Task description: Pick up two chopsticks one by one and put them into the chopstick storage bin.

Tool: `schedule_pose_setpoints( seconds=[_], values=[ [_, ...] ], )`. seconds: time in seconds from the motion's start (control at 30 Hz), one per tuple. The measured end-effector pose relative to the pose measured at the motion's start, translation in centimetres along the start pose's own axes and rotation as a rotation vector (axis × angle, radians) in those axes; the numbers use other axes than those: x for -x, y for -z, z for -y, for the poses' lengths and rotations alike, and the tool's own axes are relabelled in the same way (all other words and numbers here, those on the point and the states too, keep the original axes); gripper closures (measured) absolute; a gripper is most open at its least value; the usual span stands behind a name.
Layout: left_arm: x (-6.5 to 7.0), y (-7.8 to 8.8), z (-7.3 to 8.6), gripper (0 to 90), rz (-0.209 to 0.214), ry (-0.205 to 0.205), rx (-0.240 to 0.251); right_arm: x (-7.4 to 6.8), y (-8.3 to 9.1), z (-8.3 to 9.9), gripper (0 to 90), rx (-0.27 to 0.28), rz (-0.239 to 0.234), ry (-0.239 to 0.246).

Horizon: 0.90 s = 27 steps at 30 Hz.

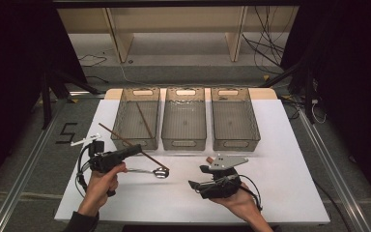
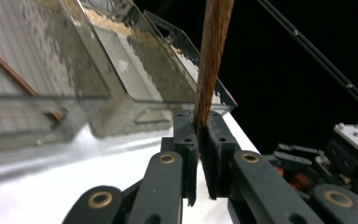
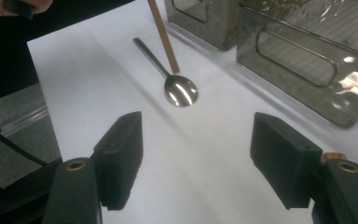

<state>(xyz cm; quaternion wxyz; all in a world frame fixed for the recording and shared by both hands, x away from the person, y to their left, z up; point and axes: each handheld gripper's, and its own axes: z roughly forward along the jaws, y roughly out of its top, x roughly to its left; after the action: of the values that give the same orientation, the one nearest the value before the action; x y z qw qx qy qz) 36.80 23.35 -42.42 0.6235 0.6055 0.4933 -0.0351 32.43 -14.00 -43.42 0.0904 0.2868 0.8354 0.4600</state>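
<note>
My left gripper (image 1: 136,150) (image 2: 200,135) is shut on a long brown chopstick (image 1: 118,137) (image 2: 212,56), gripped near its middle. The stick slants above the table in front of the left bin. A metal spoon (image 1: 160,172) (image 3: 179,89) lies on the white table with its bowl to the right, just under the stick's lower end (image 3: 163,35). My right gripper (image 1: 198,176) (image 3: 196,149) is low over the table to the right of the spoon and points at it. It is open, with nothing between the jaws.
Three clear plastic bins stand in a row at the back of the table: left (image 1: 121,113), middle (image 1: 184,143) and right (image 1: 256,130). A second brown chopstick (image 1: 145,121) lies in the left bin. The table's front edge (image 1: 193,220) is near my hands.
</note>
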Motion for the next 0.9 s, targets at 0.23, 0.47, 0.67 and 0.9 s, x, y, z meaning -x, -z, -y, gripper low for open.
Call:
schedule_pose_setpoints(
  seconds=[0.23, 0.47, 0.67, 0.9],
  values=[
    [0.0, 0.0, -2.6, 84.9, -0.021, -0.034, 0.003, 0.7, 1.2, 1.2, 31.8, 0.041, 0.015, -0.032],
    [0.3, 0.0, -5.9, 84.9, -0.027, -0.059, -0.011, 0.7, 1.3, 1.4, 30.8, 0.038, 0.017, -0.031],
    [0.1, 0.1, -8.9, 84.9, -0.049, -0.058, -0.02, 0.7, 1.4, 1.4, 28.9, 0.042, 0.017, -0.035],
    [-0.1, -0.5, -11.5, 84.8, -0.103, -0.077, -0.049, 0.7, 1.6, 1.4, 26.9, 0.053, 0.022, -0.038]
  ],
)
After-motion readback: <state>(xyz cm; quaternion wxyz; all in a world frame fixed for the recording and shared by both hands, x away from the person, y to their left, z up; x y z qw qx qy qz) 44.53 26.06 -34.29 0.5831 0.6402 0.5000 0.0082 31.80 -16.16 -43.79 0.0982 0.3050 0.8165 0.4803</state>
